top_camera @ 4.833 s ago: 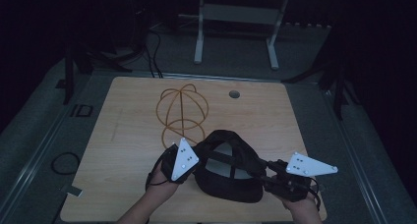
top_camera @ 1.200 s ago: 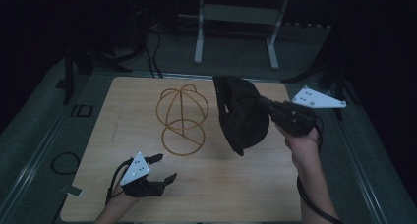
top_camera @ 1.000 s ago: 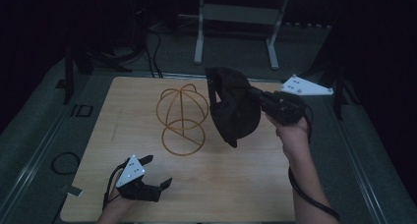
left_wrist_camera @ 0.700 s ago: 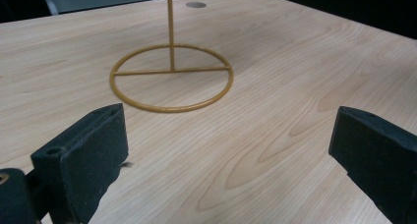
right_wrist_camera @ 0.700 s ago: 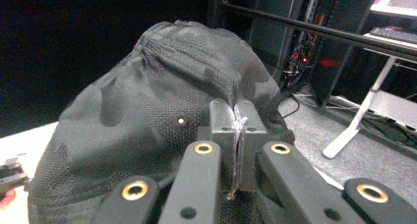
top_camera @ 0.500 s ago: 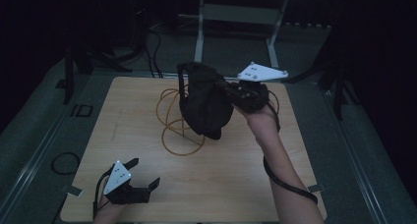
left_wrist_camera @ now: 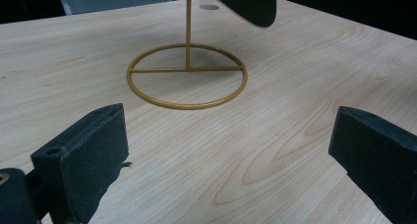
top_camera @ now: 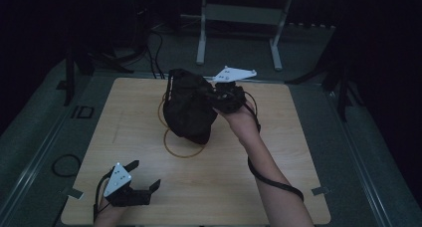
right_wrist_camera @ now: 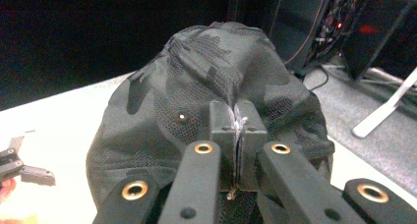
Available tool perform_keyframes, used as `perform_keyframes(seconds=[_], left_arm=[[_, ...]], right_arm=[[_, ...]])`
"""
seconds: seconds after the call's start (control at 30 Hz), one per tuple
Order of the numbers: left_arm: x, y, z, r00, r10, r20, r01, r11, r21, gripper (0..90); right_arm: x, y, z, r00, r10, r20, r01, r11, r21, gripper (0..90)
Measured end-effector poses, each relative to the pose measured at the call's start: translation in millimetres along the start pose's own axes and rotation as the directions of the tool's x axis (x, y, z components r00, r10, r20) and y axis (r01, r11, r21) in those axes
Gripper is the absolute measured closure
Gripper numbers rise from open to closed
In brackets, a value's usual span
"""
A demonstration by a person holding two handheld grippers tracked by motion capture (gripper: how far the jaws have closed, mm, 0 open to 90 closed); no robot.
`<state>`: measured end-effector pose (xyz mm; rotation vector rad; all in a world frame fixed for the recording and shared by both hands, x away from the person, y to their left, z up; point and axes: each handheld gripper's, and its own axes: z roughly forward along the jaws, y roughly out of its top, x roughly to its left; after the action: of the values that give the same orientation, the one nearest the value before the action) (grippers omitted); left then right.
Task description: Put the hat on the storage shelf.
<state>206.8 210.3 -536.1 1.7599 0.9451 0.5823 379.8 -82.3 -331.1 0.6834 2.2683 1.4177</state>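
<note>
Dim high view; brighter close-ups

The cap (top_camera: 188, 106) hides the upper part of the wire stand (top_camera: 184, 148) in the high view. In the left gripper view, the top edge cuts off the stand's post and most of the cap.

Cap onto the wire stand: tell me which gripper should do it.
Right. The right gripper is shut on the cap and holds it just over the stand. The left gripper is open and holds nothing, low at the table's near edge.
</note>
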Motion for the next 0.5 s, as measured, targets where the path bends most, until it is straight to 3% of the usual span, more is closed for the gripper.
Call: perform_keyframes(seconds=[0.2,0.5], left_arm=[[1.0,-1.6,0.1,1.0000,-0.006,0.003,0.006,1.0000,0.005,2.1],[1.7,-2.5,-0.4,0.9999,-0.012,0.003,0.012,0.9999,0.002,2.1]], right_arm=[[4.9,-3.8,14.6,0.9998,-0.008,-0.018,0.008,0.999,0.033,87.8],[3.2,-8.7,23.7,0.9969,0.031,-0.072,-0.028,0.999,0.040,60.3]])
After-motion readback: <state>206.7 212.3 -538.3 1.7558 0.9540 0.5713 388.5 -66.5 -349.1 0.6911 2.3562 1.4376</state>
